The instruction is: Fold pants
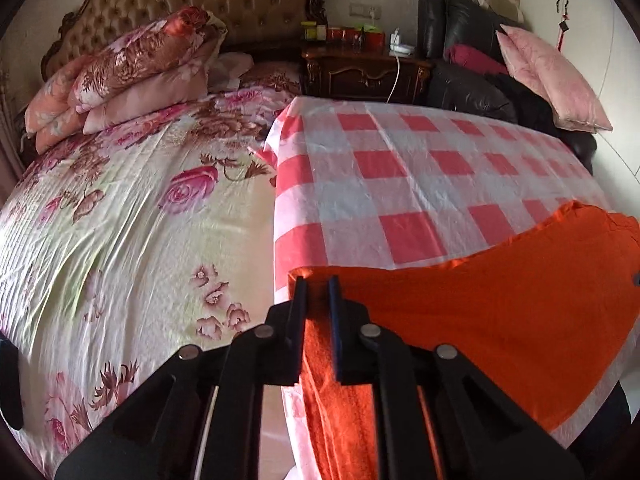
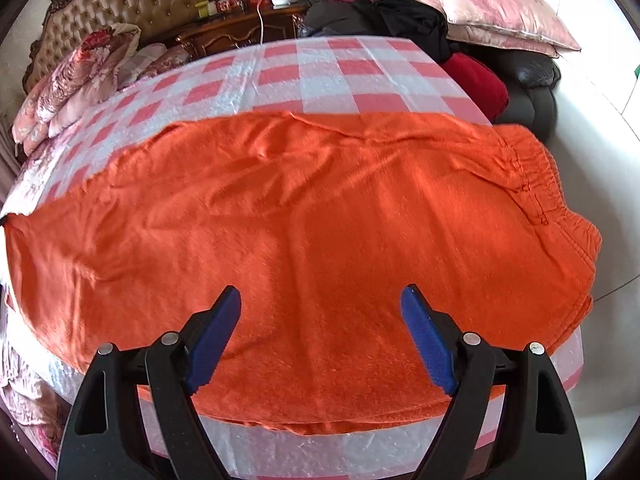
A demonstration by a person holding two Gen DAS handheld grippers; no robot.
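Observation:
Orange pants (image 2: 320, 216) lie flat across a table under a red-and-white checked cloth (image 2: 304, 76), with the elastic waistband (image 2: 536, 176) at the right. In the left wrist view my left gripper (image 1: 318, 286) is shut on the leg-end corner of the pants (image 1: 500, 312) at the table's left edge, and cloth bunches between its fingers. In the right wrist view my right gripper (image 2: 322, 300) hangs open over the near middle of the pants. Its blue pads (image 2: 428, 340) stand wide apart with only flat fabric beneath them.
A bed with a floral sheet (image 1: 132, 224) and stacked quilts (image 1: 132, 72) adjoins the table's left side. Behind stand a dark wooden nightstand (image 1: 360, 72) and a black leather sofa (image 1: 472, 92) with pink pillows (image 1: 556, 80). The table's near edge (image 2: 320, 452) lies just below my right gripper.

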